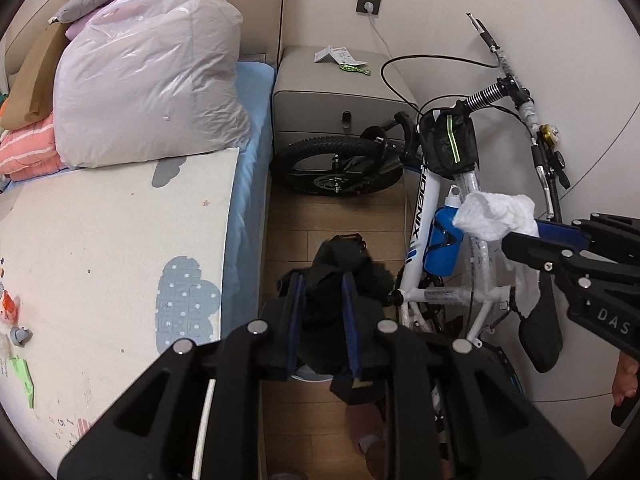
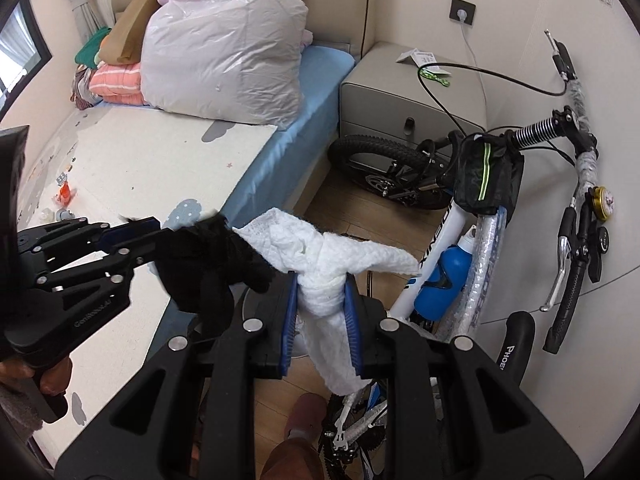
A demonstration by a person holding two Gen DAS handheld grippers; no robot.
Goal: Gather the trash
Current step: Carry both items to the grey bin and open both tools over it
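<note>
My left gripper (image 1: 323,280) is shut on a crumpled black bag (image 1: 340,272), held over the wooden floor between the bed and the bicycle. It also shows in the right wrist view (image 2: 160,236), with the black bag (image 2: 212,264) bunched at its tips. My right gripper (image 2: 320,284) is shut on a crumpled white paper towel (image 2: 320,264), right beside the black bag. In the left wrist view the right gripper (image 1: 520,236) comes in from the right with the towel (image 1: 496,216). Small scraps of trash (image 1: 16,320) lie on the play mat at the left.
A bed with a play mat (image 1: 112,248) and a blue sheet (image 1: 248,184) carries a big plastic bag of bedding (image 1: 148,76). A white bicycle (image 1: 448,208) leans on the right wall. A grey nightstand (image 1: 340,92) stands behind. A foot (image 2: 304,412) is below.
</note>
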